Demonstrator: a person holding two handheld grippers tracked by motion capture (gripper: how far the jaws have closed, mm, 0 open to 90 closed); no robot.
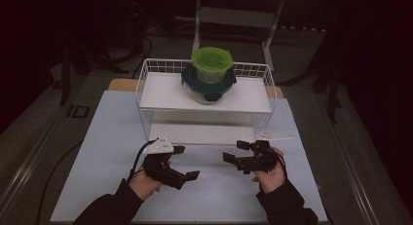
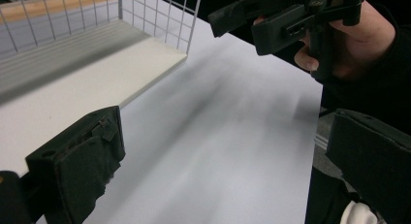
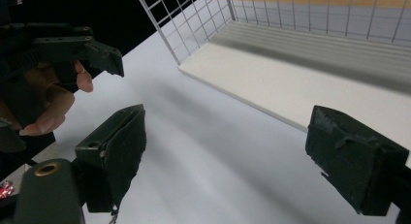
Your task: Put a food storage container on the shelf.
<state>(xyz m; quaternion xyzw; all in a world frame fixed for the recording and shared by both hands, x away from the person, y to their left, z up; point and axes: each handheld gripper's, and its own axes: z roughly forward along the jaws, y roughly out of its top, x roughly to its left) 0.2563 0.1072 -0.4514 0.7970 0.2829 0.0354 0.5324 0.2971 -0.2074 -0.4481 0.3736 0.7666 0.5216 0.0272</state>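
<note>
A green-lidded tub [image 1: 211, 63] is stacked on a glass container with a dark teal lid [image 1: 208, 84], both on the top shelf of a white wire rack [image 1: 146, 96]. My left gripper [image 1: 187, 162] hovers over the white mat in front of the rack, open and holding nothing. My right gripper [image 1: 234, 151] faces it from the right, also open and holding nothing. In the left gripper view, the left gripper [image 2: 223, 156] has wide-spread jaws over bare mat, and the right gripper [image 2: 291, 15] shows at top right. In the right gripper view, the right gripper [image 3: 232, 156] spans bare mat, with the left gripper [image 3: 72, 49] at upper left.
The rack's lower white shelf board [image 1: 202, 133] lies just beyond both grippers [image 2: 97, 73] [image 3: 291, 83]. The white mat [image 1: 112, 137] covers the table, whose wooden edge [image 1: 119, 84] shows behind the rack. Dark floor, cables and stand legs surround the table.
</note>
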